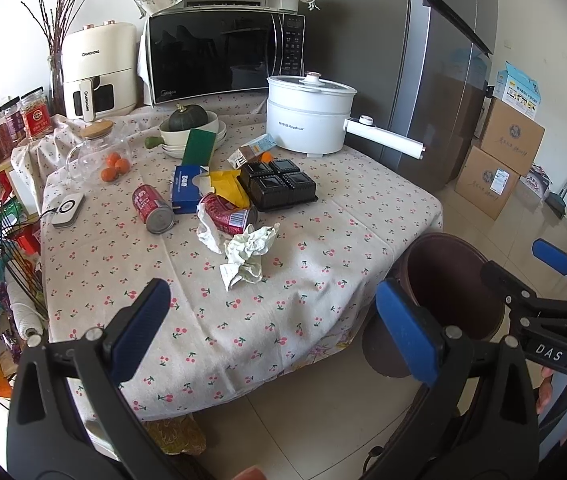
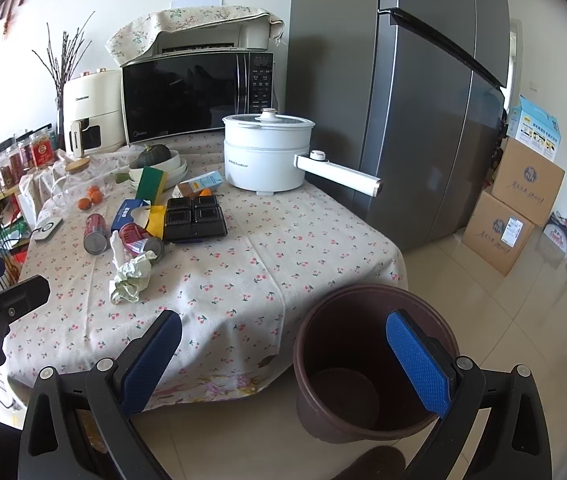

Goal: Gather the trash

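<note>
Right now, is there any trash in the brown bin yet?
No. In the right wrist view the brown bin on the floor beside the table shows only its bare bottom, with nothing inside.

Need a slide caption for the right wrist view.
Open right claw above brown bin; crumpled paper and cans on cherry-print table.

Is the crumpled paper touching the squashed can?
Touching. In the left wrist view the crumpled paper runs up against the squashed can, overlapping its lower edge with no cloth showing between them.
</note>
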The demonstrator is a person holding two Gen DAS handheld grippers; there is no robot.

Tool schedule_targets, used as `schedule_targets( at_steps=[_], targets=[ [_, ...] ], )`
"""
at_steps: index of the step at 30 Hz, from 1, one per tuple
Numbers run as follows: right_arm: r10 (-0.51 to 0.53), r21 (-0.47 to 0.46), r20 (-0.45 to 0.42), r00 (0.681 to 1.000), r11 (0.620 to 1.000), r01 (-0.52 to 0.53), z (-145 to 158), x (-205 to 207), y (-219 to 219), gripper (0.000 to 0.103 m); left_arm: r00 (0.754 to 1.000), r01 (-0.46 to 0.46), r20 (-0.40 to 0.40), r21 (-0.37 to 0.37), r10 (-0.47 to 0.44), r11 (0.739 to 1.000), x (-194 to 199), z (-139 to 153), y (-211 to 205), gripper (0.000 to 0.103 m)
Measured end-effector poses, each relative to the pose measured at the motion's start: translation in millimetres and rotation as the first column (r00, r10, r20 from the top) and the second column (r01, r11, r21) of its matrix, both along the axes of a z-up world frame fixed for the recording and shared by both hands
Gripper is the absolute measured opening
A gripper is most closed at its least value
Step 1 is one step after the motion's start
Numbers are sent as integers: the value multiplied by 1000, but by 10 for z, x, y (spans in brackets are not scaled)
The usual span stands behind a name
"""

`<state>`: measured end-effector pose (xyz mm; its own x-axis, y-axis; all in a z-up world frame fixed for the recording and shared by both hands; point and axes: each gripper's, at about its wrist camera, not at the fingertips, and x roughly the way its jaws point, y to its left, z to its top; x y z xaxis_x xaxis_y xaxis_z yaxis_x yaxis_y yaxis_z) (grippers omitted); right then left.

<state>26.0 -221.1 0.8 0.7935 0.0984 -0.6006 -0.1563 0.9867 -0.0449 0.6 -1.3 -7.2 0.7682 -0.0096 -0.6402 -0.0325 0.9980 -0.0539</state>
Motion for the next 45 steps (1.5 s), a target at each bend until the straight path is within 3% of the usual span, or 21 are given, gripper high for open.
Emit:
schedule_targets(
  at_steps=[45],
  targets=[
    [3, -2, -5, 1000, 1000, -3, -23, 12, -4, 103, 1000, 9, -8, -4, -9, 1000, 12, -6, -21, 102]
  ],
)
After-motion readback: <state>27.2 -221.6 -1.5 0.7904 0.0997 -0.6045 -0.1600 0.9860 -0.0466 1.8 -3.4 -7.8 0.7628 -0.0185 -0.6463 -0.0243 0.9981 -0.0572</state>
